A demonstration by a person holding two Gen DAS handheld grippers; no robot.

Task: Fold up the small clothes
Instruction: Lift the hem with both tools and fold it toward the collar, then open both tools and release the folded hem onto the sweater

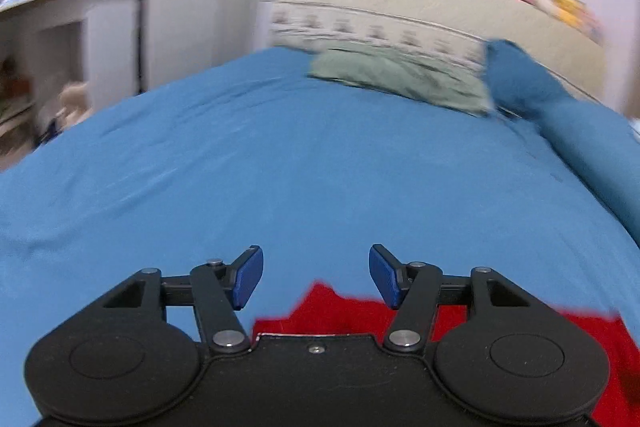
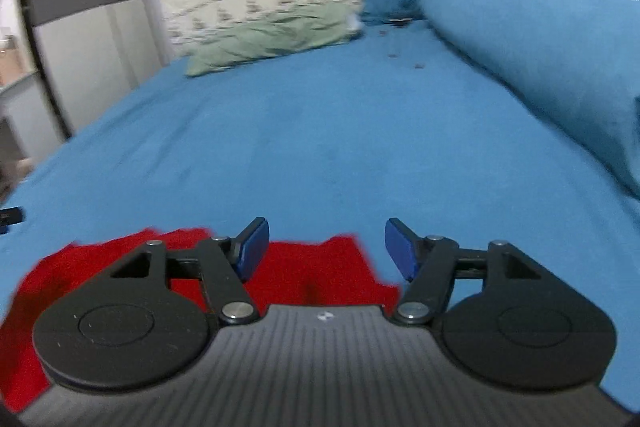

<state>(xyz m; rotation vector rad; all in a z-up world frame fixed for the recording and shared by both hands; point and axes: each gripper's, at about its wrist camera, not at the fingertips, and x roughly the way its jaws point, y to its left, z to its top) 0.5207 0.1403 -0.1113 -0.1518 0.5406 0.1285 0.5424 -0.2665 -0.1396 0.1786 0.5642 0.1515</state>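
Both grippers' jaws gape empty over a flat red garment (image 2: 316, 267) on smooth blue sheet (image 1: 280, 155).

Both wrist views are evenly and softly lit, with no hard shadows or glare on the blue bed (image 1: 280, 155), and colours stay strong. The black claw frames at the bottom are sharp, while everything beyond is smeared with motion blur, worst at the pillow (image 1: 400, 75) by the head edge of the bed and the shelves (image 1: 48, 27) at the left. Fisheye distortion bows the bed's edges, and dark vignetting cuts the corners.
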